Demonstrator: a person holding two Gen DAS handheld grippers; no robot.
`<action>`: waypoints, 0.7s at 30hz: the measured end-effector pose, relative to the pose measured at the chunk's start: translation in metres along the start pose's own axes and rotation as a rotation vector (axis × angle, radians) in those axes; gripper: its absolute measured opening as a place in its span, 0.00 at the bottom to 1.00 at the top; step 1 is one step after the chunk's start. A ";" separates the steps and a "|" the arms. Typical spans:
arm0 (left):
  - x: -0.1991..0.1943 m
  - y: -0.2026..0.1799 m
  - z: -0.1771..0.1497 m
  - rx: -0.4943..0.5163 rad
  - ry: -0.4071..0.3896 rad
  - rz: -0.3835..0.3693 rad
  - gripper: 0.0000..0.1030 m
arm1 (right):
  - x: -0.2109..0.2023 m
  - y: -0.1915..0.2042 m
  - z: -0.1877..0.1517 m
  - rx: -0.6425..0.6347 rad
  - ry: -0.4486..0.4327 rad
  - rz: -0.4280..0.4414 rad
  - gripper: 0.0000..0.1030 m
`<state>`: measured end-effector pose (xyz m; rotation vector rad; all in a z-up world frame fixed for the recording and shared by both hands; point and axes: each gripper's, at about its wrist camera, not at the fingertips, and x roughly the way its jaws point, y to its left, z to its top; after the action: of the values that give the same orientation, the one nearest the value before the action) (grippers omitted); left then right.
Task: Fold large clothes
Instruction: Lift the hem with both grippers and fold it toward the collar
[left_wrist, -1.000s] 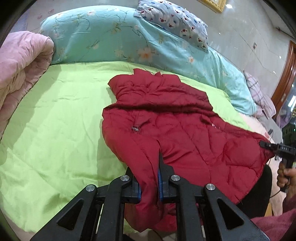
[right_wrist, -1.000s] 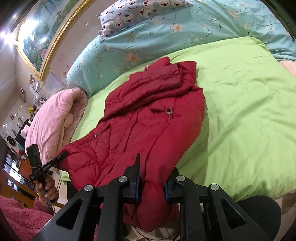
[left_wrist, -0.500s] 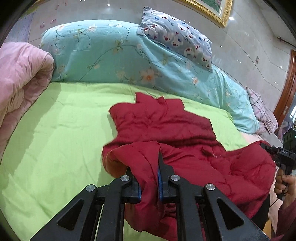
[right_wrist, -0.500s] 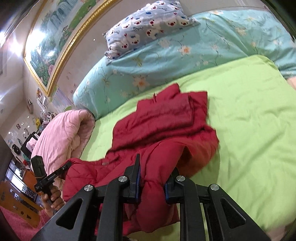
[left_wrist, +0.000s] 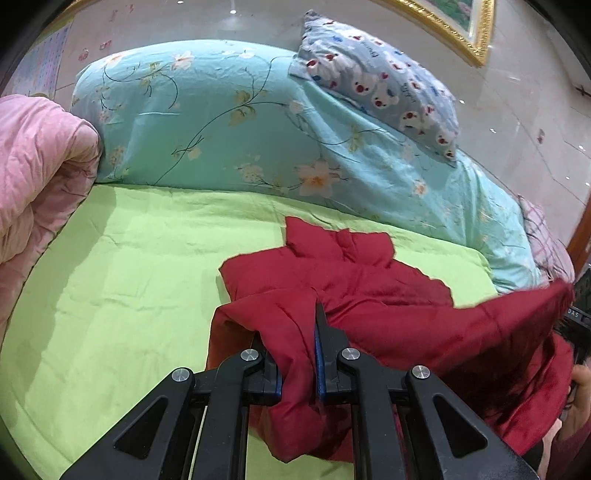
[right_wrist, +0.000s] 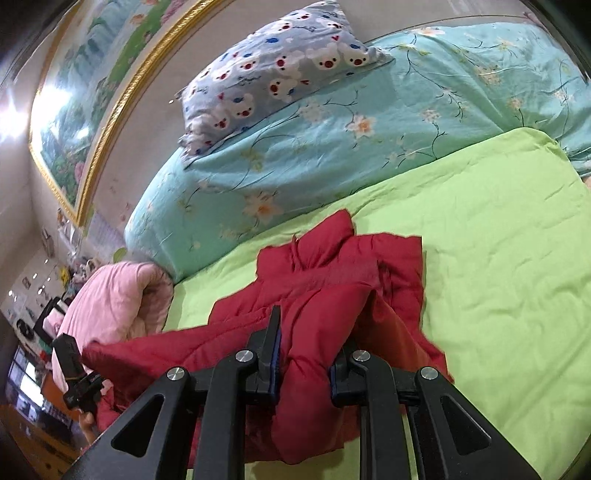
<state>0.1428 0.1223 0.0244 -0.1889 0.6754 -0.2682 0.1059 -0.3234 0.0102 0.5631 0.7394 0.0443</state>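
A red quilted jacket lies on the green bedspread, its collar end toward the pillows. My left gripper is shut on a bunched fold of the jacket's near hem and holds it lifted over the jacket's body. In the right wrist view my right gripper is shut on the other corner of the red jacket, also lifted above the green bedspread. The raised hem stretches between the two grippers. The jacket's lower body is hidden under the lifted fold.
A turquoise floral duvet and a bear-print pillow lie along the headboard side. A rolled pink quilt lies at the bed's left edge. A gold-framed picture hangs on the wall.
Both grippers have lifted the jacket's near hem and carried it forward toward the collar. The lower half now hangs folded over the upper half.
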 end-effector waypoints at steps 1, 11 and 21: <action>0.008 0.000 0.005 -0.003 0.002 0.006 0.11 | 0.005 -0.002 0.004 0.004 0.000 -0.004 0.18; 0.104 0.013 0.049 -0.061 0.045 0.064 0.11 | 0.074 -0.034 0.046 0.087 0.016 -0.047 0.18; 0.198 0.018 0.076 -0.035 0.105 0.106 0.11 | 0.134 -0.073 0.058 0.170 0.055 -0.108 0.18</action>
<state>0.3421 0.0853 -0.0387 -0.1728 0.7923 -0.1651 0.2316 -0.3823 -0.0755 0.6851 0.8313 -0.1039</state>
